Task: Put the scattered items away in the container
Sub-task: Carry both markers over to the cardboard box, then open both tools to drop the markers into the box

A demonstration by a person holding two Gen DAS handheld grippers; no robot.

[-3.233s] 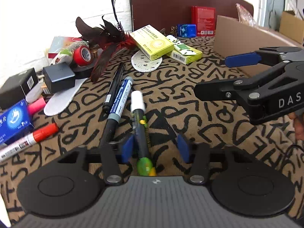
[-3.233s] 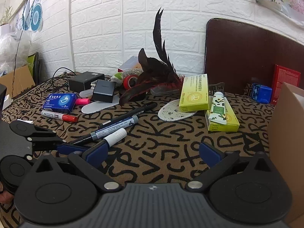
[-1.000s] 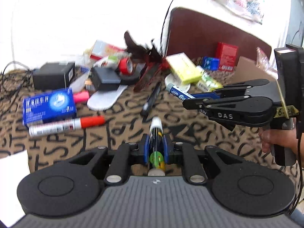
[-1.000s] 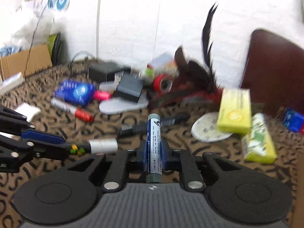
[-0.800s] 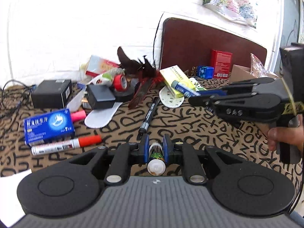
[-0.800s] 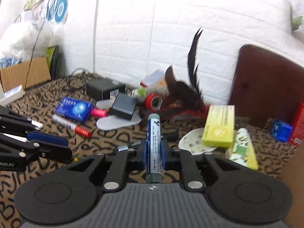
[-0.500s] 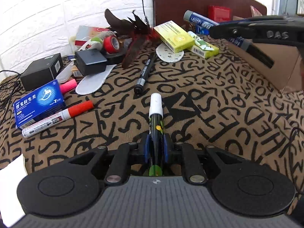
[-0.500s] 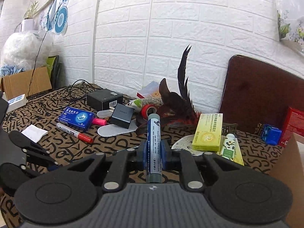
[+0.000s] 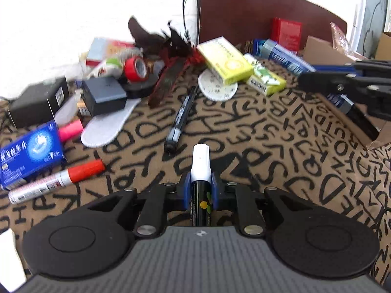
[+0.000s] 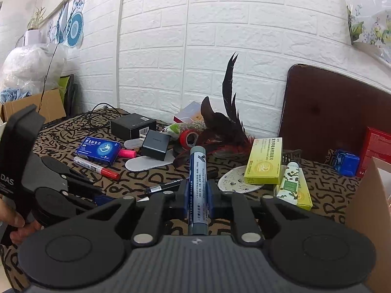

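Both markers, formerly flat on the worktop (image 9: 281,146), are now lifted: left tongs (image 9: 200,190) clamp the white-capped marker (image 9: 200,168), right tongs (image 10: 198,195) the blue whiteboard marker (image 10: 198,183), near the cardboard box (image 10: 371,214). Remaining clutter awaits tidying.

A brown cloth printed with black letters (image 9: 281,146) covers the desk beneath the tongs. Beyond them stands a white brick-pattern wall (image 10: 220,48), with a dark brown rounded board (image 10: 330,112) leaning against it to the right. Far left of the tongs, blue fan-shaped decorations (image 10: 73,28) hang above a white plastic-wrapped bundle (image 10: 27,66).
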